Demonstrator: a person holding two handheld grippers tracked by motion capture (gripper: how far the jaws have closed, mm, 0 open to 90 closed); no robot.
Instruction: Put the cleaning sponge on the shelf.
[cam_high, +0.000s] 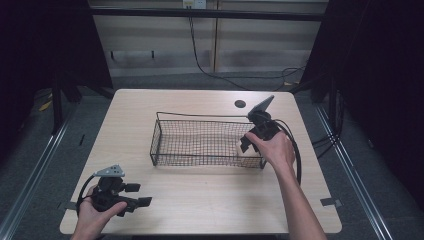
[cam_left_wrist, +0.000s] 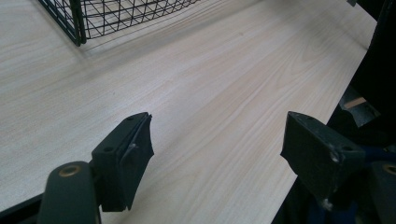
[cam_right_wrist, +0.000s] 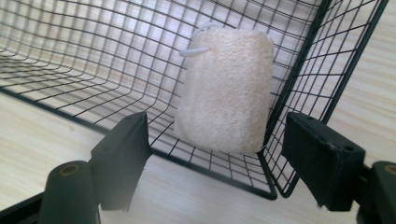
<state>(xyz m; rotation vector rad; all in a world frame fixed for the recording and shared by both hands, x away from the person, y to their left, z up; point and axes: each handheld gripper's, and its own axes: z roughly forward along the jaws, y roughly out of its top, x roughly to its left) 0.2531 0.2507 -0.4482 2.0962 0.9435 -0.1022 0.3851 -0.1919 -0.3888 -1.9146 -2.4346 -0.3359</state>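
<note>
Lying in the near right corner of the wire basket (cam_right_wrist: 299, 70), the pale loofah sponge (cam_right_wrist: 226, 88) leans against the end wall, its white hanging loop at the top edge. In the high view the sponge (cam_high: 244, 148) appears as a light patch behind the mesh at the basket's right end. The right gripper (cam_right_wrist: 217, 158) hovers just outside that corner, its jaws spread wide with nothing between them; they straddle the corner of the basket, and the sponge sits beyond them, untouched. In the high view the right gripper (cam_high: 251, 142) is held by the person's right hand (cam_high: 275, 149) at the basket's (cam_high: 160, 137) right end.

The left gripper (cam_left_wrist: 217, 154) rests low over the bare desk (cam_left_wrist: 210, 70) near its front left corner, jaws likewise wide apart and empty, well apart from the basket; the high view shows the left gripper (cam_high: 139, 195) there.

Judged from this layout, the sponge is already inside the basket and free of both grippers. Whether it is being set down or about to be picked up cannot be told.
</note>
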